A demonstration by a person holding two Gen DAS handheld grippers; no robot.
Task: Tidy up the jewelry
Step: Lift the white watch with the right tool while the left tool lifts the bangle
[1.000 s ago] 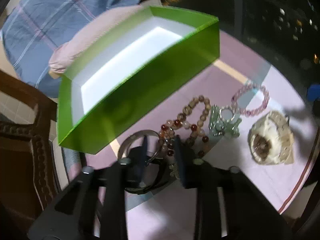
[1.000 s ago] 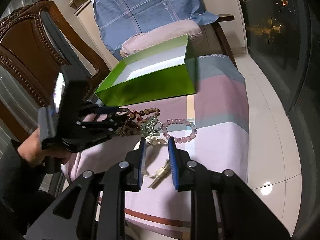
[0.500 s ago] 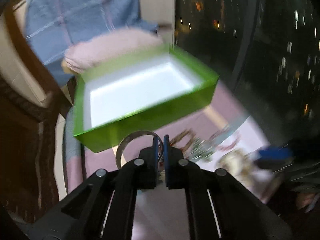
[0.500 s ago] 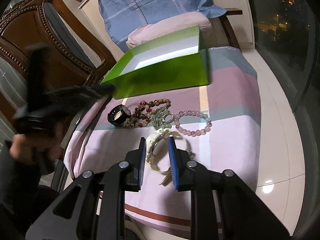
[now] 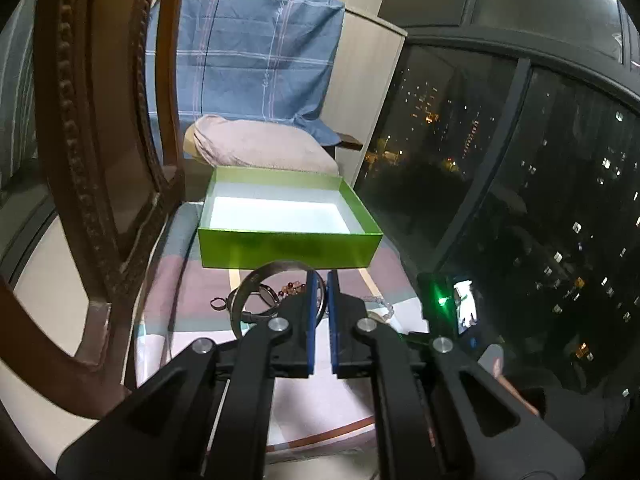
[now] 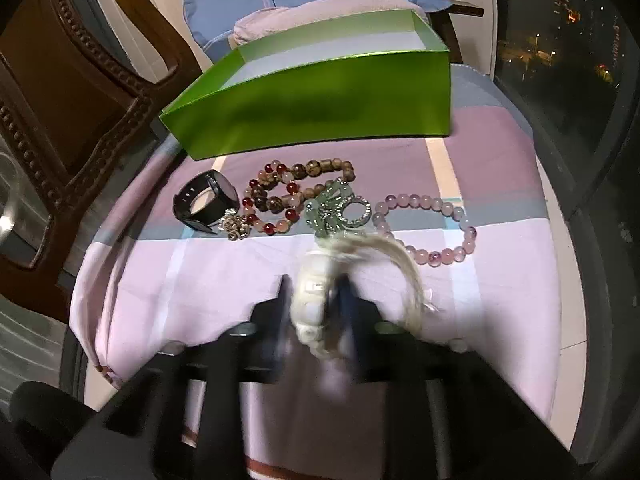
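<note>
My left gripper (image 5: 322, 282) is shut on a silver bangle (image 5: 256, 278) and holds it up in front of the open green box (image 5: 288, 246), whose white inside is bare. In the right wrist view my right gripper (image 6: 314, 292) points down at the cloth, and its jaws are closing on a white watch (image 6: 316, 296) that fills the gap between the blurred fingers. Beyond it lie a black watch (image 6: 204, 202), brown and red bead bracelets (image 6: 288, 196), a pale green charm piece (image 6: 336, 210) and a pink bead bracelet (image 6: 432, 232), in front of the green box (image 6: 312, 108).
A striped pink and grey cloth (image 6: 480, 160) covers the small table. A carved wooden chair (image 6: 60, 100) stands close on the left, and a blue-covered seat with a pink cushion (image 5: 260, 144) is behind the box. Dark window glass (image 5: 540, 160) runs along the right.
The left gripper shut on the silver bangle, lifted it off the cloth and rolled level, facing the box. The right gripper sank onto the white watch and its jaws narrowed around it.
</note>
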